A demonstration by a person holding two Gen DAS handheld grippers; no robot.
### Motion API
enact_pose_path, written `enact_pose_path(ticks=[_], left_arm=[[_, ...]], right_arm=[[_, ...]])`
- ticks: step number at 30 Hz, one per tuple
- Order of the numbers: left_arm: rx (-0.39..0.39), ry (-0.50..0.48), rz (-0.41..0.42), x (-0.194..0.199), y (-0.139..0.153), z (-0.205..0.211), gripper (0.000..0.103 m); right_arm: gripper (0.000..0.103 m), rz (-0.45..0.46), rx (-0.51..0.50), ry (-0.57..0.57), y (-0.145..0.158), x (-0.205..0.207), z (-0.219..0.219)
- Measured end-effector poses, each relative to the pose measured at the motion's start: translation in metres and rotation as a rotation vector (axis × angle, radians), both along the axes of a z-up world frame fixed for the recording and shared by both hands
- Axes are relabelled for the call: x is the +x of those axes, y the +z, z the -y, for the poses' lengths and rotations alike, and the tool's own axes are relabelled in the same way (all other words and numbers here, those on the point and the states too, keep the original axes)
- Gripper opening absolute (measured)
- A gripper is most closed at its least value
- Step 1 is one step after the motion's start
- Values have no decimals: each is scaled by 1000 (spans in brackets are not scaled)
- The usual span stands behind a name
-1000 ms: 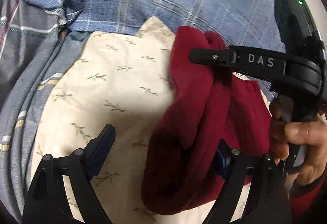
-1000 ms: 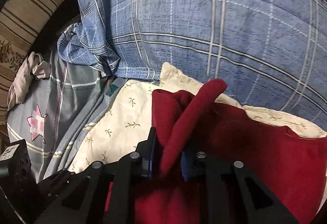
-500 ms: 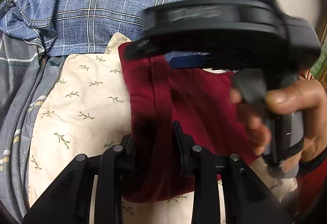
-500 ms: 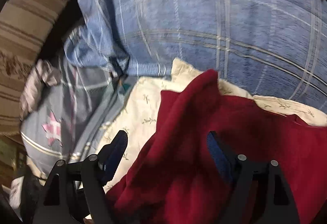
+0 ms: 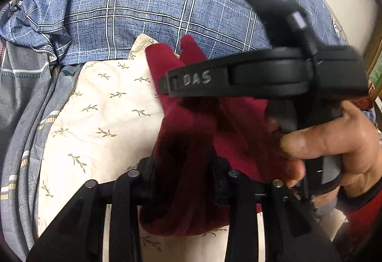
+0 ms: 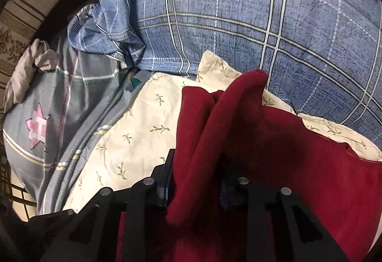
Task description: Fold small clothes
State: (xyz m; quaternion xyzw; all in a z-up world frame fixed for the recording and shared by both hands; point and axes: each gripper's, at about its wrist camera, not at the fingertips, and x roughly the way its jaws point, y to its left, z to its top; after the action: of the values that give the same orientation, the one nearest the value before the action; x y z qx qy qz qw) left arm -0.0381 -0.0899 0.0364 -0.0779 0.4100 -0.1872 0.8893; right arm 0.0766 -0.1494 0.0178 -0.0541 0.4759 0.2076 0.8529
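The red garment lies bunched on the cream pillow, just in front of the blue plaid pillow. The left gripper is clamped tight on a gathered fold at the garment's near edge. The right gripper pinches an upright ridge of the same red cloth farther back on the cream pillow, its handle gripped by a bare hand.

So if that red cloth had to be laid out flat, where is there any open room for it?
The open patch is the cream leaf-print pillow, bordered by the grey striped bedding on its left and the blue plaid pillow behind. To the right it is crowded: both hand-held grippers, left and right, pinch the red cloth there.
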Motion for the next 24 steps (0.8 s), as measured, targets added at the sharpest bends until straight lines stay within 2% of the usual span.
enact_pose_path(ticks=[2,7,10,14,20,24], left_arm=[[-1,4,-8,1,-1,-1,45],[-18,5,-5,-3,0,-2,46],[-49,-16,5,-7,5,-2,23],[-84,-19,15,-14,13,-2,20],[-95,-35,28,-20,27,12,18],[-70,-71,42,-26,46,32,18]], right_arm=[[29,7,14,3,5,-3,2],[27,2,70,-5,13,-8,14],[25,1,106,-14,20,-11,23],[24,16,129,-14,31,-18,34],[21,50,114,-18,47,-30,45],[21,73,91,-17,63,-37,59]])
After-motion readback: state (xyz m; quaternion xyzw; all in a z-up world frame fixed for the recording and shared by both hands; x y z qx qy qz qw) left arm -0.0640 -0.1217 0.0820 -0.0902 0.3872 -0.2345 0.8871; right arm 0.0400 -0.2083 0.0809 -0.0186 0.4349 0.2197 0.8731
